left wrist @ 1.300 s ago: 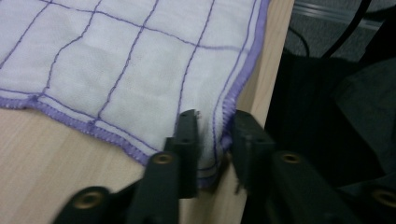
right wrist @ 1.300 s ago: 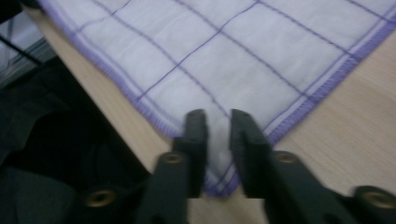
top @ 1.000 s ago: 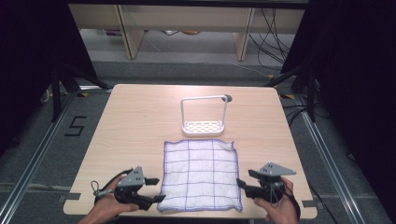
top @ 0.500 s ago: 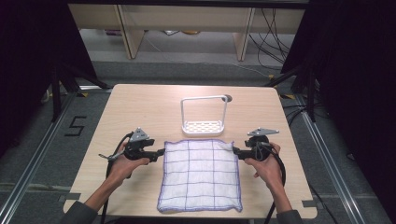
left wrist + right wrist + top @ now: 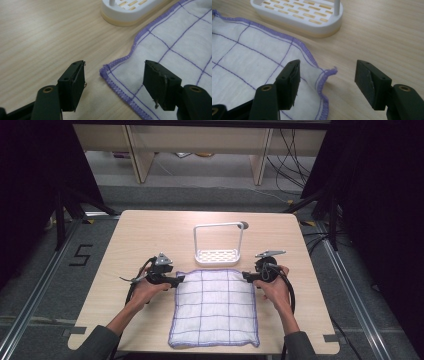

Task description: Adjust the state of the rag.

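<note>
Both grippers, left (image 5: pixel 179 279) and right (image 5: pixel 246 276), gape at the checked cloth's (image 5: pixel 215 307) far corners (likely to pinch it).

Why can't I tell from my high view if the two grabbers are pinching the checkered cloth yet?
Observer: They aren't. The left gripper has its jaws wide apart around the cloth corner, in the left gripper view.
Child: And the other one?
Observer: The right gripper is open too, one jaw over the cloth's corner, one over bare table.
Child: Is that corner flat?
Observer: No, its purple edge curls up a little.
Child: What's the white thing like?
Observer: The rack has a slotted base.
</note>
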The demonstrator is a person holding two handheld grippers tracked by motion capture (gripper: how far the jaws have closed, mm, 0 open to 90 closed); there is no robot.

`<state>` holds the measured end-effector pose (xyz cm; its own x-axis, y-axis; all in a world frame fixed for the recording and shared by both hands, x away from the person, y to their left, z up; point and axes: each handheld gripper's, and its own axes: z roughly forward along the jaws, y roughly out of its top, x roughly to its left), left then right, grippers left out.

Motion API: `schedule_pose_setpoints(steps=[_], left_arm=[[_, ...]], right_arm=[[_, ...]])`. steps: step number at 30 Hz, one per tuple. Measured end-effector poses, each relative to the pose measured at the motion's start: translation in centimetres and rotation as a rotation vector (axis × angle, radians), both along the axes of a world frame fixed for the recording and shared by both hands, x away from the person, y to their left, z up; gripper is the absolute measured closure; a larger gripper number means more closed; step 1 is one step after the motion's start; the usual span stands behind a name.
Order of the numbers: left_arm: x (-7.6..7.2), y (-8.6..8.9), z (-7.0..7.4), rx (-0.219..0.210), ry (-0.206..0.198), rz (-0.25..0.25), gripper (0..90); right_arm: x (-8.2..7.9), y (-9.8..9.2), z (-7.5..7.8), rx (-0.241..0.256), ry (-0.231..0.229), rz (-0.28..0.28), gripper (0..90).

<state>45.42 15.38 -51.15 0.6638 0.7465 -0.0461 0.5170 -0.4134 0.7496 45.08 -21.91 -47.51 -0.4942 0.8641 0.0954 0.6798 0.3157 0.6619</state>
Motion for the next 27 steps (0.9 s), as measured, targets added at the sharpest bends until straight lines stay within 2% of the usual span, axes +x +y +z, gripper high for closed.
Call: schedule_pose_setpoints(steps=[2, 3, 5, 6, 9, 10, 11, 12, 15, 16, 17, 18, 19, 20, 21, 22, 25, 27], left_arm=[[0.0, -0.2, -0.2, 0.014, -0.003, -0.004, 33.6], [0.1, -0.4, -0.4, 0.043, -0.015, -0.011, 34.2], [0.2, -0.5, -0.5, 0.048, -0.020, -0.015, 35.2], [0.2, -0.6, -0.5, 0.045, -0.017, -0.017, 36.7], [0.3, -0.7, -0.6, 0.051, -0.025, -0.032, 41.0], [0.2, -0.8, -0.7, 0.039, -0.026, -0.038, 41.0], [0.3, -0.8, -0.7, 0.036, -0.034, -0.051, 46.9], [0.2, -0.8, -0.6, 0.045, -0.040, -0.065, 49.0], [0.0, -1.1, -0.7, 0.042, -0.059, -0.090, 61.4], [0.0, -1.1, -0.6, 0.054, -0.062, -0.103, 66.0], [-0.1, -1.2, -0.6, 0.055, -0.062, -0.106, 69.1], [-0.2, -1.3, -0.6, 0.057, -0.069, -0.113, 73.6], [-0.2, -1.4, -0.6, 0.064, -0.069, -0.121, 76.2], [-0.3, -1.4, -0.6, 0.059, -0.072, -0.117, 79.5], [-0.3, -1.4, -0.6, 0.066, -0.077, -0.126, 81.0], [-0.3, -1.4, -0.6, 0.065, -0.077, -0.127, 82.3], [-0.4, -1.3, -0.5, 0.060, -0.073, -0.127, 84.3], [-0.5, -1.2, -0.4, 0.054, -0.074, -0.118, 84.7]], right_arm=[[0.0, 0.2, -0.1, 0.000, 0.003, -0.008, 38.0], [0.1, 0.7, -0.5, -0.002, 0.033, -0.018, 38.4], [0.2, 0.8, -0.6, -0.017, 0.061, -0.014, 39.6], [0.3, 0.9, -0.8, -0.018, 0.050, -0.016, 41.3], [0.5, 1.1, -1.1, -0.037, 0.057, 0.003, 46.1], [0.6, 1.1, -1.3, -0.057, 0.034, 0.015, 48.3], [0.8, 1.2, -1.6, -0.072, 0.033, 0.018, 54.6], [0.8, 1.2, -1.6, -0.066, 0.041, 0.017, 57.1], [0.9, 0.9, -2.0, -0.079, 0.004, 0.051, 69.6], [0.8, 0.9, -1.8, -0.072, 0.025, 0.056, 73.6], [0.8, 0.8, -1.8, -0.075, 0.018, 0.071, 76.4], [0.7, 0.9, -1.7, -0.064, 0.031, 0.066, 79.0], [0.7, 0.9, -1.9, -0.048, 0.015, 0.076, 80.5], [0.8, 0.7, -1.8, -0.059, -0.010, 0.097, 82.0], [0.6, 0.7, -1.6, -0.050, 0.005, 0.087, 82.6], [0.7, 0.6, -1.5, -0.055, -0.021, 0.094, 83.3], [0.5, 0.5, -1.1, -0.051, -0.026, 0.107, 84.0], [0.4, 0.4, -0.9, -0.046, -0.049, 0.107, 84.1]])
